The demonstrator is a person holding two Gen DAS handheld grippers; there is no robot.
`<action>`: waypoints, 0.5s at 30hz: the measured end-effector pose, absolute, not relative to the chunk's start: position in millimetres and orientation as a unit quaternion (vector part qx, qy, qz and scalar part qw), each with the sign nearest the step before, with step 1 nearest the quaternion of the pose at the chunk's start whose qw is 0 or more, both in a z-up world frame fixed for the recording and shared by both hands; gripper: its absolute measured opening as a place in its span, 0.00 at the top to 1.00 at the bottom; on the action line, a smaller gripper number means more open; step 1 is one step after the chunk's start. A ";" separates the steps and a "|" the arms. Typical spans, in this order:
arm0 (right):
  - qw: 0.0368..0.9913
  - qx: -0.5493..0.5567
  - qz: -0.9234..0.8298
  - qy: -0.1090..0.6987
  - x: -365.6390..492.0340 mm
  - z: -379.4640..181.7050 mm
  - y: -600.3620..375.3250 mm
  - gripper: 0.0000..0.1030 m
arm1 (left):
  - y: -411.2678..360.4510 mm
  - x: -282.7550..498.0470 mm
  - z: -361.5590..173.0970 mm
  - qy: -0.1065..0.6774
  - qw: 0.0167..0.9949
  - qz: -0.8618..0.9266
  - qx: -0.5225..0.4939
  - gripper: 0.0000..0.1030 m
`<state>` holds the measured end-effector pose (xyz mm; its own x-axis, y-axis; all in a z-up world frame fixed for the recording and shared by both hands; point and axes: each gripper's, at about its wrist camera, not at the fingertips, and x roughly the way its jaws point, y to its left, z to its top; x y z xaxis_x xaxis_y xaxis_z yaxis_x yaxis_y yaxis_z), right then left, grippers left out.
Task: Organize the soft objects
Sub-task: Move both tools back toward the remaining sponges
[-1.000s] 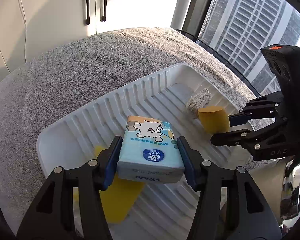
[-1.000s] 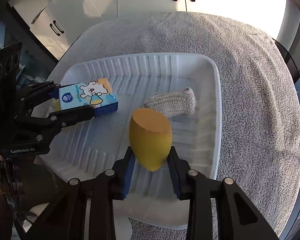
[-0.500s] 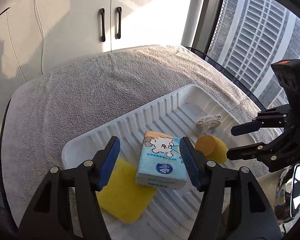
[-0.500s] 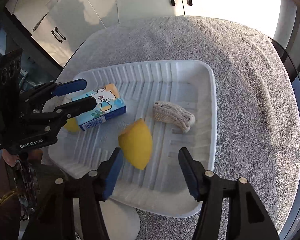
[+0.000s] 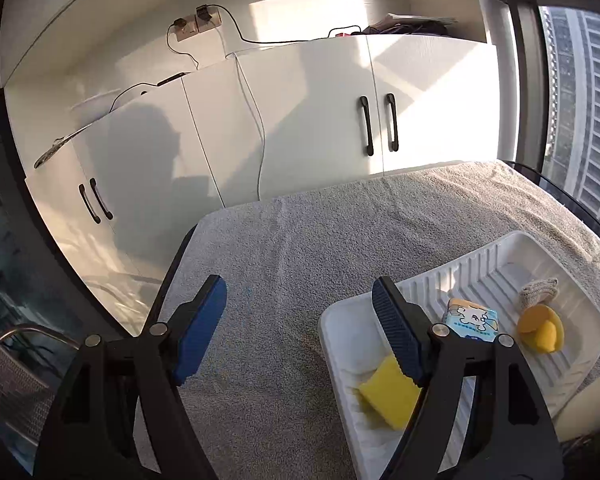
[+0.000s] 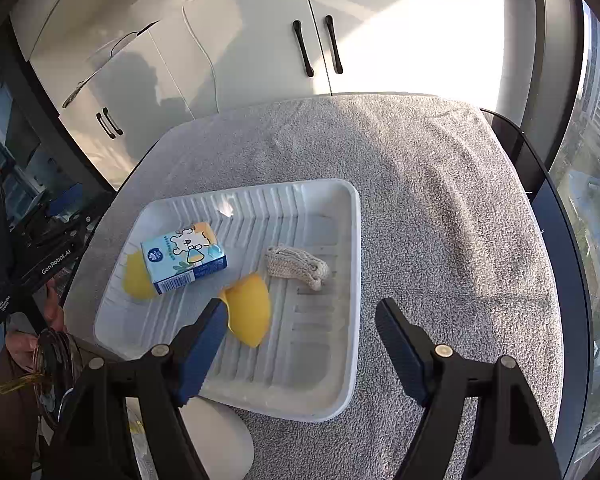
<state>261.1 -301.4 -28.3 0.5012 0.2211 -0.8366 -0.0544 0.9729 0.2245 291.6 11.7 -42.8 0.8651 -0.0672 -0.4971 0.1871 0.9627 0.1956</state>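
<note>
Soft objects lie together in a white ribbed tray [image 6: 352, 280] on a grey towel-covered table [image 6: 440, 200]. Ahead of the right gripper [image 6: 300, 344], just beyond its left finger, a yellow egg-shaped sponge [image 6: 250, 312] rests on the tray floor. Farther ahead sits a knitted beige pouch [image 6: 298, 266], and to the left of that a blue tissue pack [image 6: 184, 258] lies partly over a flat yellow sponge [image 6: 134, 280]. The right gripper is released, its jaws opening, with only tray and towel between them. The left gripper [image 5: 298, 332] is also released and opening, nothing between its jaws but towel. The tray sits off to its right, partly behind its right finger, which hides part of the flat yellow sponge [image 5: 388, 392].
</note>
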 end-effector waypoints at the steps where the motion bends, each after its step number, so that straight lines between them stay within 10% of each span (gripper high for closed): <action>1: 0.867 0.092 0.073 0.485 255.4 -25.0 -308.5 0.20 | 19.8 280.4 -37.8 0.238 0.963 -0.051 0.113 0.28; 15: 0.876 0.057 -0.027 0.478 118.4 -33.1 -332.4 0.08 | 87.0 179.0 -36.8 0.261 0.962 -0.042 0.064 0.28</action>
<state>118.4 -332.4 -33.1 0.5424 0.0074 -0.8401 0.1020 0.9920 0.0747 179.0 87.0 -36.8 0.8600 -0.0475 -0.5081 0.1139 0.9884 0.1005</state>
